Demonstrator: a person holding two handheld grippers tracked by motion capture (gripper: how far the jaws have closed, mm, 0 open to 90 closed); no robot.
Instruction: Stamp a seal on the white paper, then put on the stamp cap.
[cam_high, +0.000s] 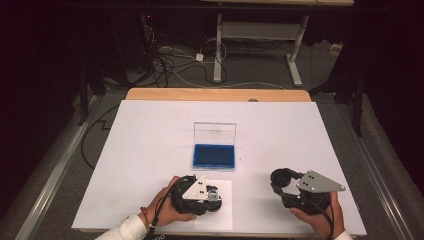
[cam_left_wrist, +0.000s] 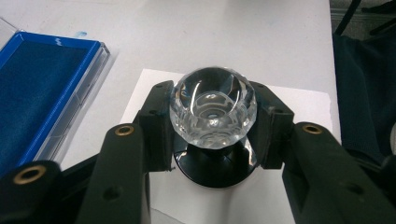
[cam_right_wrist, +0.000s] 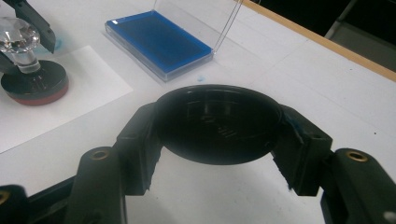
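A stamp with a faceted clear knob (cam_left_wrist: 212, 108) and a round black base (cam_left_wrist: 212, 171) stands upright on a small white sheet (cam_left_wrist: 299, 107). My left gripper (cam_left_wrist: 212, 128) is shut on the knob, one pad on each side. In the high view the left gripper (cam_high: 212, 196) sits near the table's front edge, left of centre. My right gripper (cam_right_wrist: 217, 140) is shut on a round black cap (cam_right_wrist: 217, 122), held above the table. In the high view the right gripper (cam_high: 281, 180) is at the front right. From the right gripper view the stamp (cam_right_wrist: 25, 60) shows at far left.
A blue ink pad (cam_high: 214, 156) lies in a clear case at the table's middle, its transparent lid (cam_high: 215, 133) standing upright behind it. White paper covers the table (cam_high: 150, 130). Beyond the far edge are desk legs and cables on the floor.
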